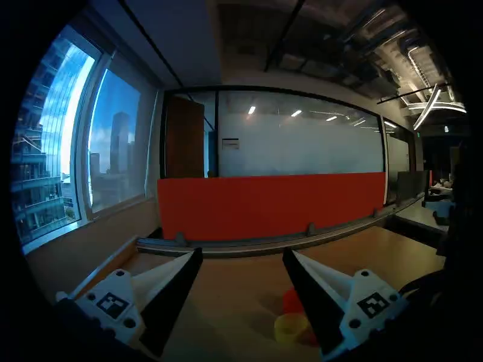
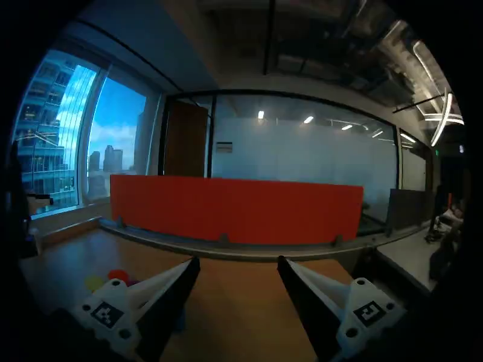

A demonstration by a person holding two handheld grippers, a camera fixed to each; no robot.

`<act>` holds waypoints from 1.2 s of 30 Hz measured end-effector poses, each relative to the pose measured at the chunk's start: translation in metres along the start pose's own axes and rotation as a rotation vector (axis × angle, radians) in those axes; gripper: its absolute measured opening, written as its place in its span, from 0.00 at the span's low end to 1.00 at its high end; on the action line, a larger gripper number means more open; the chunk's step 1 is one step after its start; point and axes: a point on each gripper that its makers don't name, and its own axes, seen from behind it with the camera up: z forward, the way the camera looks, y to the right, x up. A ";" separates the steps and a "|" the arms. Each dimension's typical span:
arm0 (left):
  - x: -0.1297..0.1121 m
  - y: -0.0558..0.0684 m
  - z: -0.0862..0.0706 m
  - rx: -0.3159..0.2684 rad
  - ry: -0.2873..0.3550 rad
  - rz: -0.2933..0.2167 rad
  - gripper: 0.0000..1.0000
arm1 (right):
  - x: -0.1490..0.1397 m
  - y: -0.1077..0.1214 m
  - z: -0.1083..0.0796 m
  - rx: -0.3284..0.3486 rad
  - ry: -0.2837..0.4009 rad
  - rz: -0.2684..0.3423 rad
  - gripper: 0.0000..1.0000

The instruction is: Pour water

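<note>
In the left gripper view my left gripper (image 1: 241,259) stands open above the wooden table (image 1: 241,295), nothing between its fingers. A yellow cup (image 1: 291,329) and a red cup (image 1: 292,300) sit on the table just inside the right finger, partly hidden by it. In the right gripper view my right gripper (image 2: 237,263) is also open and empty over the table (image 2: 241,301). A red cup (image 2: 118,275) and a yellow cup (image 2: 93,282) lie low at the left, beside the left finger. Something blue (image 2: 181,320) peeks out by that finger; I cannot tell what it is.
An orange divider panel (image 1: 271,205) (image 2: 235,208) runs along the table's far edge on a grey rail. Large windows (image 1: 66,157) are at the left, a frosted glass wall (image 2: 302,151) behind. Another desk (image 2: 410,253) stands at the right.
</note>
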 end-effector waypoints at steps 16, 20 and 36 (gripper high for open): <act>-0.008 0.017 0.006 -0.106 -0.049 0.010 0.99 | 0.015 -0.017 -0.006 0.112 -0.001 0.006 1.00; -0.004 0.024 0.005 -0.144 -0.042 0.012 0.99 | 0.022 -0.026 -0.010 0.167 0.014 0.005 1.00; 0.007 0.047 -0.005 -0.305 -0.032 0.012 0.99 | 0.032 -0.045 -0.019 0.307 0.020 0.024 1.00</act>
